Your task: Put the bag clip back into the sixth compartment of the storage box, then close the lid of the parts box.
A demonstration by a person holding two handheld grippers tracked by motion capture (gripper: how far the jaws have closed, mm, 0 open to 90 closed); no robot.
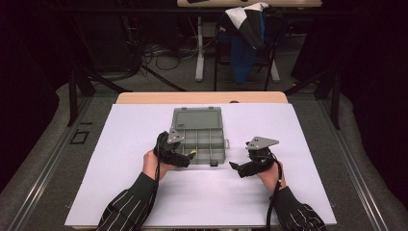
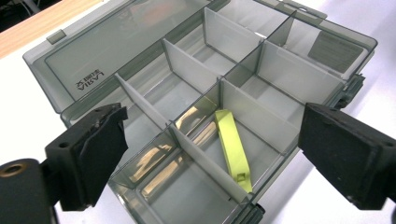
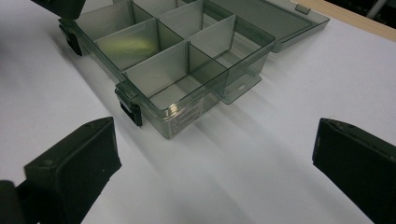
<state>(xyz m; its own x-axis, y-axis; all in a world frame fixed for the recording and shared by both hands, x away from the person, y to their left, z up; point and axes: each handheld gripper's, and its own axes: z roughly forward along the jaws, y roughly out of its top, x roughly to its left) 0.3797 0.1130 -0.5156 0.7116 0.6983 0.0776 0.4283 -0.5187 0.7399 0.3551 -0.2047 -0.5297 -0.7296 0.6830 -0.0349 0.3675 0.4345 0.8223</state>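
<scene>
- A grey see-through compartment box (image 1: 199, 137) sits at the centre of the high view on a white table sheet (image 1: 120, 192), its lid (image 1: 197, 117) folded open and lying flat behind it, toward the top of the frame.
- The left gripper (image 1: 185, 158) is at centre left of the high view, held in a hand (image 1: 153, 163) with a striped sleeve, its tip at the box's lower left corner.
- In the left gripper view, its jaws stand wide apart at the lower left and lower right of the frame; nothing is gripped between them.
- A yellow-green strip (image 2: 232, 147) lies loose in a front compartment, lower centre of that view, leaning along a white divider (image 2: 205, 161).
- The right gripper (image 1: 235, 166) is at centre right of the high view, just beside the box's lower right corner and not touching it.
- In the right gripper view, its jaws are spread wide and empty over the bare white sheet, the box in the upper half of the frame.
</scene>
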